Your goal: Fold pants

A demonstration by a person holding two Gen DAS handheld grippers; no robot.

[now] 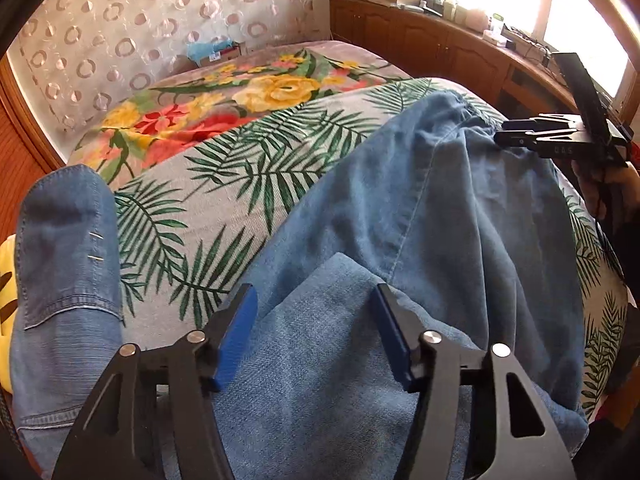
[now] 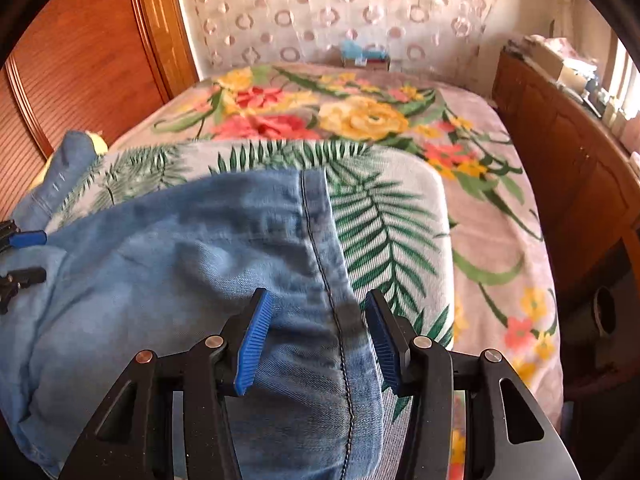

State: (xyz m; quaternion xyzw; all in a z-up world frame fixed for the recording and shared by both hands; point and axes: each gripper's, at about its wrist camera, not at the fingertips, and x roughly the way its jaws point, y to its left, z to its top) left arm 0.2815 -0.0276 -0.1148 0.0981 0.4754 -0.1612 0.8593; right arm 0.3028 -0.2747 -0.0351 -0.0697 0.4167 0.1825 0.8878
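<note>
Blue denim pants lie rumpled on a palm-leaf cloth on the bed. My left gripper is open, its blue pads either side of a lighter denim fold near the front. A separate pant leg end lies at the left. My right gripper is open over the pants' stitched seam at their right edge. It shows from the side in the left wrist view, over the pants' far right end. The left gripper's fingers show at the left edge of the right wrist view.
The palm-leaf cloth lies over a floral blanket on the bed. A wooden cabinet with clutter runs along the right side. A wooden wardrobe stands at the left. A small box sits at the bed's far end.
</note>
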